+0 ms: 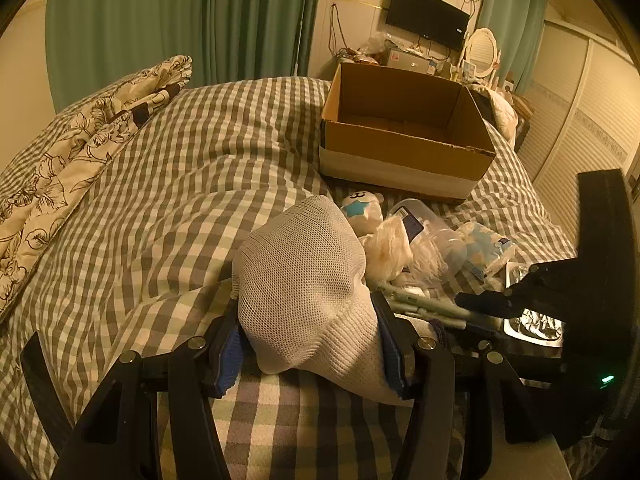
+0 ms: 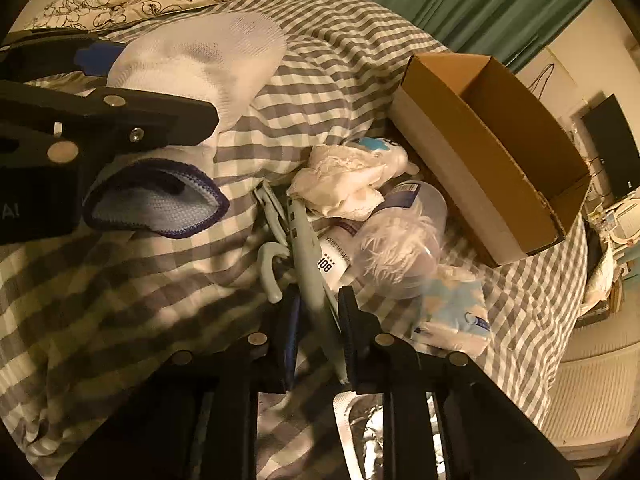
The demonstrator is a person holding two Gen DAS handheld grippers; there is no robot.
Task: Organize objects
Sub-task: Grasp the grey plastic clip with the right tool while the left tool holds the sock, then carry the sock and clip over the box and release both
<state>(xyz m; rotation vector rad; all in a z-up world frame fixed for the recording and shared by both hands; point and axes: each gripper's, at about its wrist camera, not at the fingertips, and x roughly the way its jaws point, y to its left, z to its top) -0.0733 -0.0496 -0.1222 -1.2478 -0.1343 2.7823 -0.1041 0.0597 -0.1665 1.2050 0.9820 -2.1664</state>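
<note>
My left gripper [image 1: 308,344] is shut on a white knit sock [image 1: 304,280] with a purple-edged cuff [image 2: 160,200], held just above the checked bedspread. My right gripper [image 2: 318,312] is shut on a pale green plastic hanger [image 2: 304,248] lying in a pile of items. The pile holds a crumpled white cloth [image 2: 340,184], a small white plush with a blue star [image 1: 360,210], a clear plastic container [image 2: 400,240] and a blue-white packet [image 2: 456,312]. An open, empty cardboard box [image 1: 404,132] stands beyond the pile.
A floral quilt [image 1: 80,148] lies along the bed's left side. A foil tray [image 2: 372,432] sits under my right gripper. Green curtains [image 1: 180,20], a wall TV [image 1: 428,16] and a cluttered dresser stand behind the bed. White wardrobe doors [image 1: 580,128] are on the right.
</note>
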